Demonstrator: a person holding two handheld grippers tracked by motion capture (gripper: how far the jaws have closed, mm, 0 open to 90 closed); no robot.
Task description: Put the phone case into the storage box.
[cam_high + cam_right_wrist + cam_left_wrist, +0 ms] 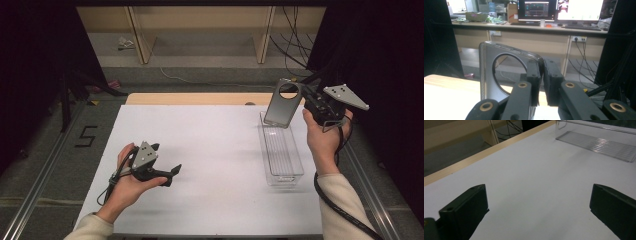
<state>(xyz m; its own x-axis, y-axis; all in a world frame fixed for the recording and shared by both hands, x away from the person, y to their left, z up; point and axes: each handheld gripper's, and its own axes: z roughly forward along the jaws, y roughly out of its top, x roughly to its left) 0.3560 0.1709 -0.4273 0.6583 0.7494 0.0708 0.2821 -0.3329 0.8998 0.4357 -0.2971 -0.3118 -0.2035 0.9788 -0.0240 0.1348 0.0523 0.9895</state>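
White sheeting is covering one table (210, 150), with a strip of pale wood showing along its far edge and grey floor lying beyond. One clear plastic bin (281, 156) is sitting empty on the right side of the table, long and narrow, its ribbed floor catching light in the left gripper view. Two hands are working here, each carrying one gripper. The left gripper (172, 172) is resting low over the near left of the table, well apart from the bin, its two jaws standing wide with bare white surface between them. The right gripper (306, 100) is hovering above the bin's far end, its jaws pinching one flat grey lid (283, 104) by what seems to be its edge. The lid, rounded at the corners and pierced by one circular hole, is hanging tilted over the bin.
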